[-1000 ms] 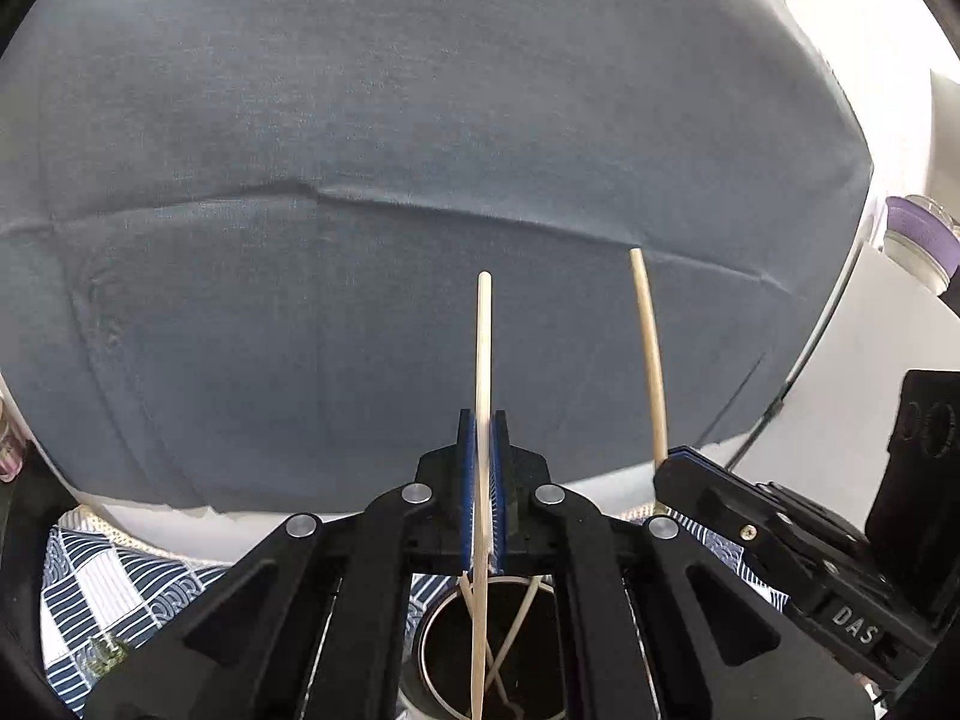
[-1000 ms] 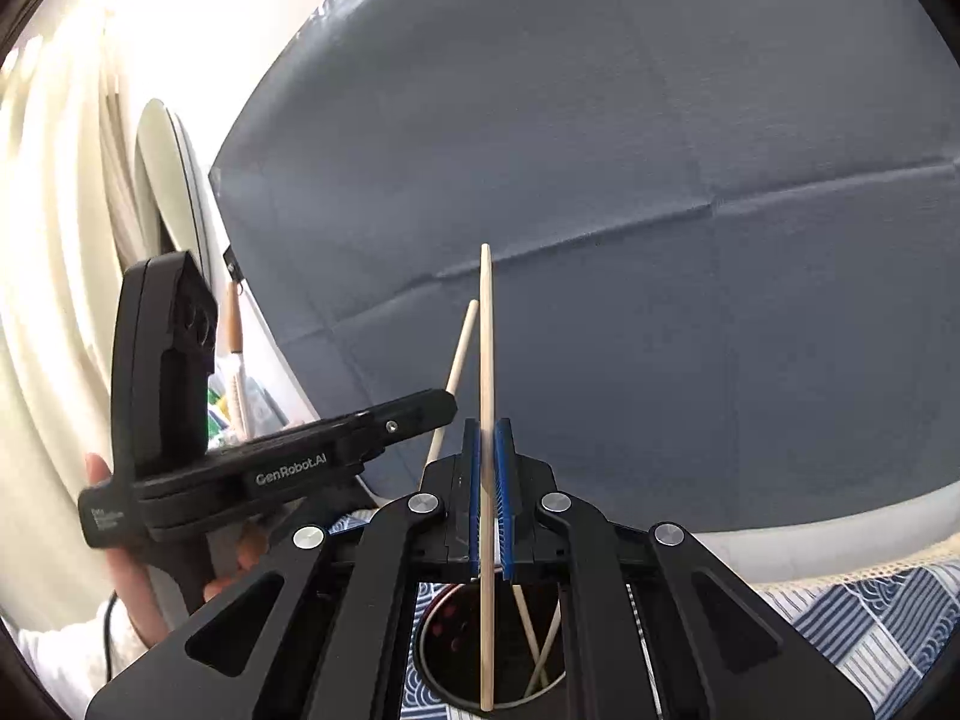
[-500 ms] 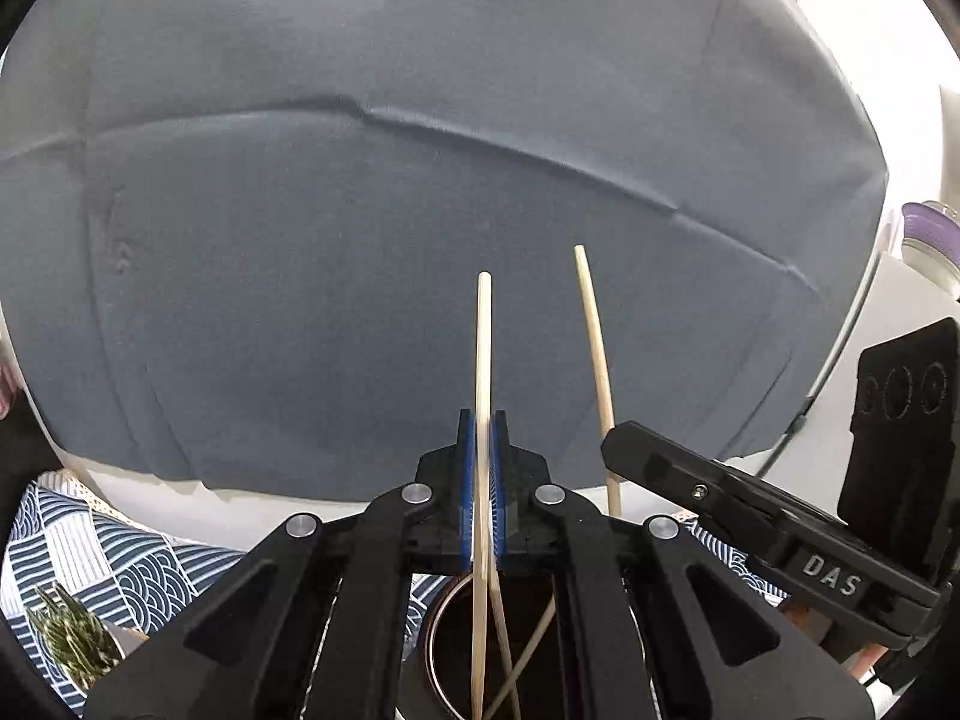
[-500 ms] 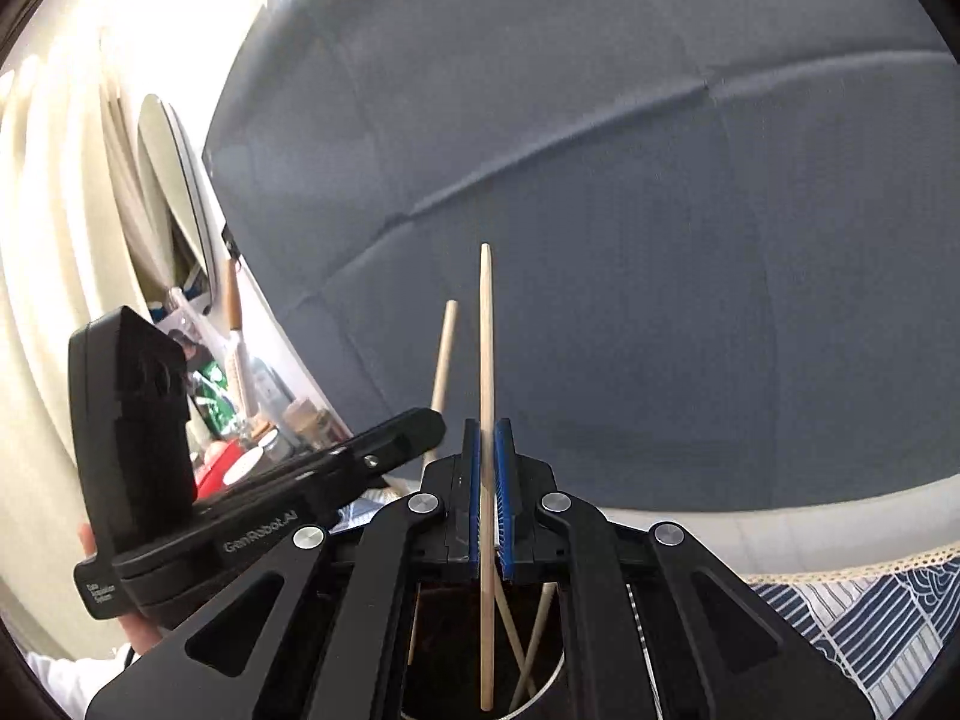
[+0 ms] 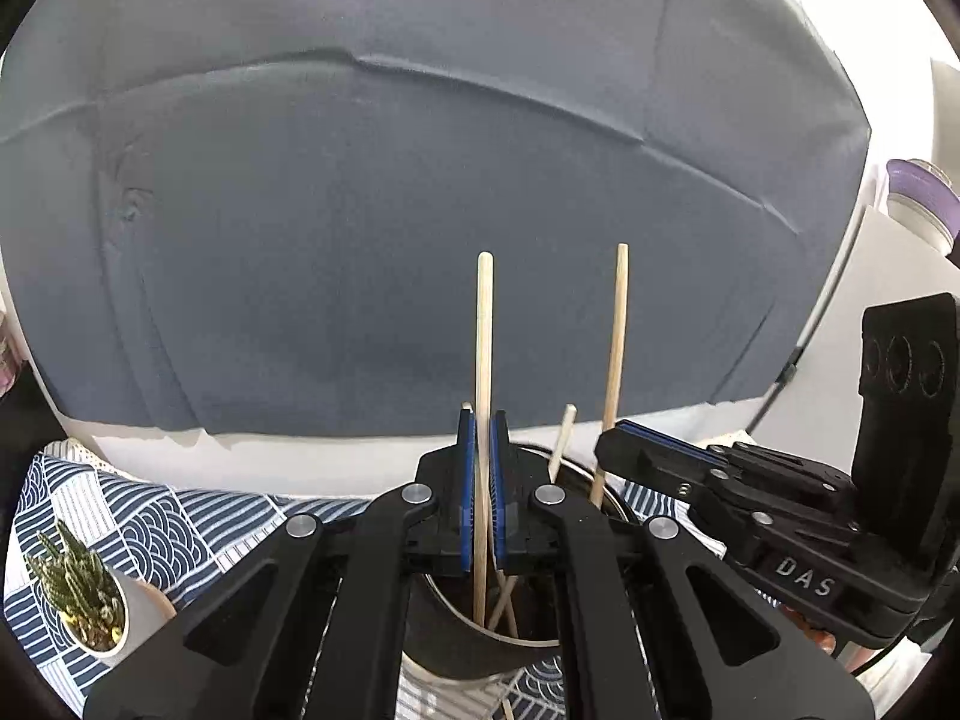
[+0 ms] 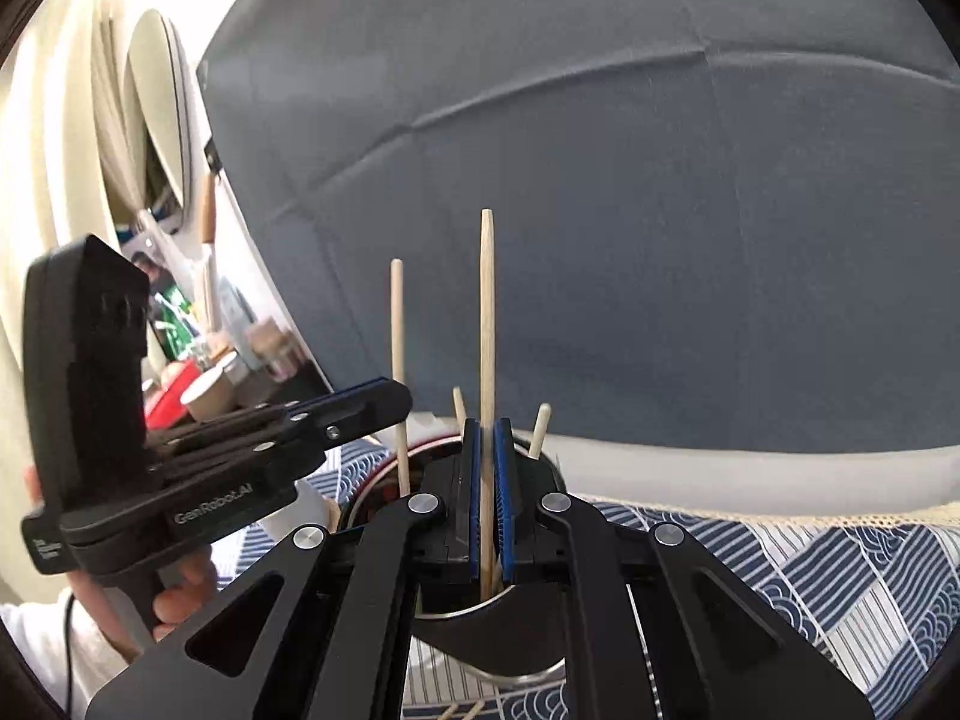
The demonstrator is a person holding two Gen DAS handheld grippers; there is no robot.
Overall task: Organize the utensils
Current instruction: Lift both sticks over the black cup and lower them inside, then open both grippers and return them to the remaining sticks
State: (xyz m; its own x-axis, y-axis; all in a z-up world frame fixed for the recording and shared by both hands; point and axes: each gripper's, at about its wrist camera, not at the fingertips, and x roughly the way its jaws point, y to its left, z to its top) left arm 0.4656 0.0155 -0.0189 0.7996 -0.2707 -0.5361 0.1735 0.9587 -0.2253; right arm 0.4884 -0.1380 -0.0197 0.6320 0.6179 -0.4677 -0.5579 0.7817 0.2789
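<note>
My left gripper (image 5: 483,420) is shut on an upright wooden chopstick (image 5: 483,348) whose lower end reaches into a round metal cup (image 5: 462,657) right beneath the fingers. My right gripper (image 6: 487,426) is shut on a second chopstick (image 6: 487,312), its lower end also inside the cup (image 6: 366,498). The two grippers stand side by side over the cup: the right gripper (image 5: 624,444) with its chopstick (image 5: 615,348) shows in the left wrist view, the left gripper (image 6: 384,396) with its chopstick (image 6: 397,348) in the right wrist view. Other chopsticks (image 5: 563,438) lean inside the cup.
The cup stands on a blue-and-white patterned cloth (image 5: 180,528). A small potted plant (image 5: 90,594) sits at the left. A blue-grey backdrop cloth (image 5: 360,210) hangs behind. A purple-lidded jar (image 5: 918,192) is at the far right. A person's hand (image 6: 174,594) grips the left gripper's handle.
Both grippers have sunk toward the cup with their chopsticks still clamped. The cup's rim and the tops of the leaning chopsticks have risen into view around the fingers.
</note>
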